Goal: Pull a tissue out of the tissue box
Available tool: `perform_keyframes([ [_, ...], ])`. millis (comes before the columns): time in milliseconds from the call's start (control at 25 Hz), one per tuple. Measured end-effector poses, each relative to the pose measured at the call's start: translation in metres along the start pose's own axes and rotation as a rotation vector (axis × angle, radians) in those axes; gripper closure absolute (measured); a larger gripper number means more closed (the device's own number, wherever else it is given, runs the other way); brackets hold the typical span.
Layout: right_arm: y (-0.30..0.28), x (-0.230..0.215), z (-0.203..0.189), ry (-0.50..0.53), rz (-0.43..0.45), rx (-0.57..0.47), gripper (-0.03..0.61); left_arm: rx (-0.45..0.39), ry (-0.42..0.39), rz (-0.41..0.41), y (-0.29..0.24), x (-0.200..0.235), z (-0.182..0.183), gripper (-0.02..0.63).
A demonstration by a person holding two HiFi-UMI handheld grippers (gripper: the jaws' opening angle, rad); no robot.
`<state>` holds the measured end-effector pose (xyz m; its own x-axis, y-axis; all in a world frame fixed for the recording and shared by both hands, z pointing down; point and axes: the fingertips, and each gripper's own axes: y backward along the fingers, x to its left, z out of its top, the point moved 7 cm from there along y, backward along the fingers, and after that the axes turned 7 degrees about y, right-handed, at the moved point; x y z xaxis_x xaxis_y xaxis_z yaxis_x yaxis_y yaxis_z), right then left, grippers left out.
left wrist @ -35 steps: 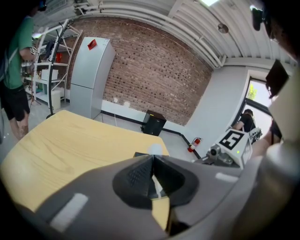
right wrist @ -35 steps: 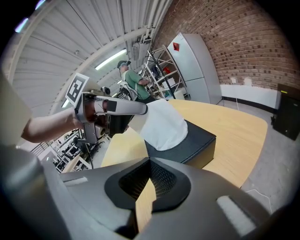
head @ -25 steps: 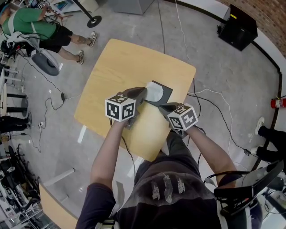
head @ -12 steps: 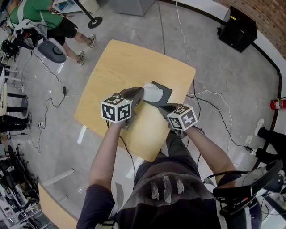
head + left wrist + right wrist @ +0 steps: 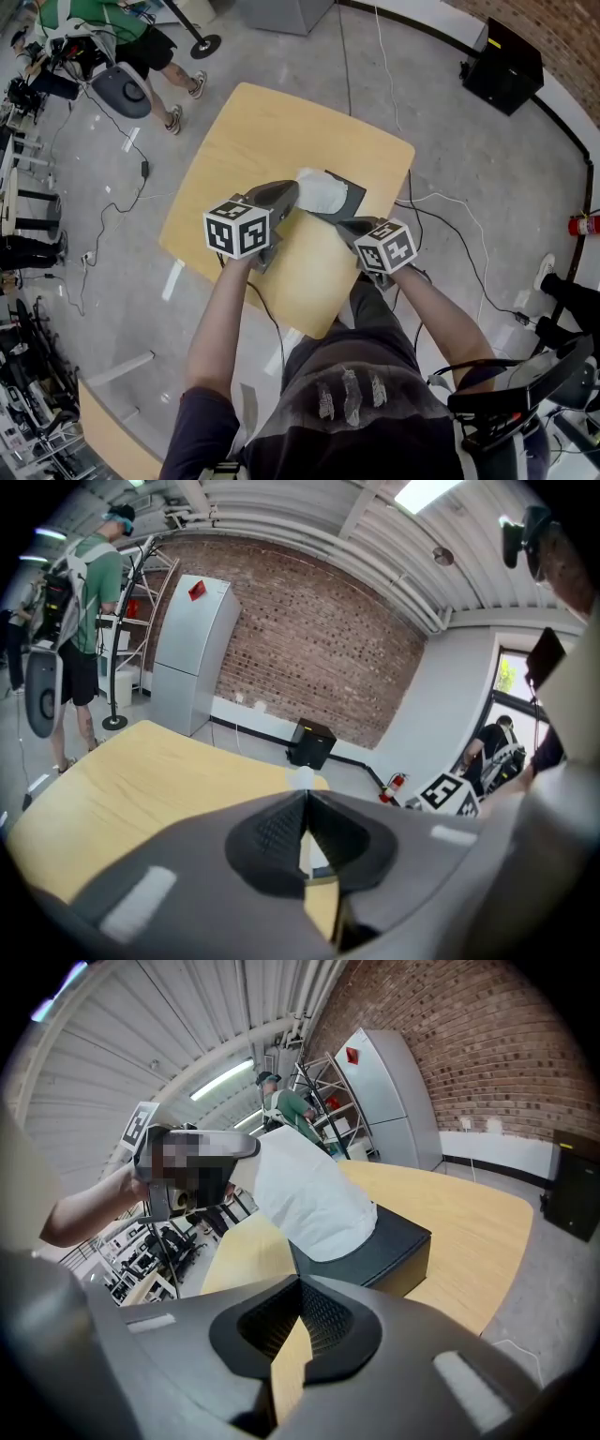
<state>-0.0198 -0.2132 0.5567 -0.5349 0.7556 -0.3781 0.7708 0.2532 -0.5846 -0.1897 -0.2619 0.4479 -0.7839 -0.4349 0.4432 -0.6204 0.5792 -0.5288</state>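
Note:
A black tissue box (image 5: pixel 345 194) lies on the yellow wooden table (image 5: pixel 253 141), toward its right edge. A white tissue (image 5: pixel 319 191) stands up out of the box's slot. My left gripper (image 5: pixel 292 192) is shut on the tissue's upper edge and holds it above the box. In the left gripper view a white strip of tissue (image 5: pixel 305 851) shows between the closed jaws of the left gripper (image 5: pixel 306 795). My right gripper (image 5: pixel 340 225) is shut with nothing in it, its tips at the box's near edge. In the right gripper view, the tissue (image 5: pixel 309 1194) rises from the box (image 5: pixel 384 1241) beyond the right gripper (image 5: pixel 302 1283).
A person in a green top (image 5: pixel 141 33) stands on the floor at the far left with equipment. Cables (image 5: pixel 441 202) run over the grey floor right of the table. A black case (image 5: pixel 503 64) and a fire extinguisher (image 5: pixel 583 225) sit by the wall.
My left gripper has risen and drifted a little left, drawing the tissue further out of the box. The right gripper has stayed put. The person in green has moved further away.

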Motion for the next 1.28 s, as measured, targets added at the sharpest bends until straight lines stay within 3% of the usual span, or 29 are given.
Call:
perform_keyframes([
  [440, 0.002, -0.001, -0.002, 0.004, -0.011, 0.001, 0.581, -0.023, 0.02, 0.015, 0.03, 0.012, 0.0, 0.606],
  [680, 0.003, -0.002, -0.002, 0.006, -0.017, 0.007, 0.581, -0.042, 0.068, 0.025, 0.044, 0.024, -0.004, 0.606],
  [1080, 0.005, -0.005, -0.007, 0.004, -0.032, 0.008, 0.581, -0.019, 0.13, 0.049, 0.058, 0.049, -0.027, 0.606],
  [1280, 0.005, -0.004, -0.005, 0.002, -0.038, 0.005, 0.581, -0.01, 0.122, 0.018, 0.061, 0.044, -0.027, 0.606],
])
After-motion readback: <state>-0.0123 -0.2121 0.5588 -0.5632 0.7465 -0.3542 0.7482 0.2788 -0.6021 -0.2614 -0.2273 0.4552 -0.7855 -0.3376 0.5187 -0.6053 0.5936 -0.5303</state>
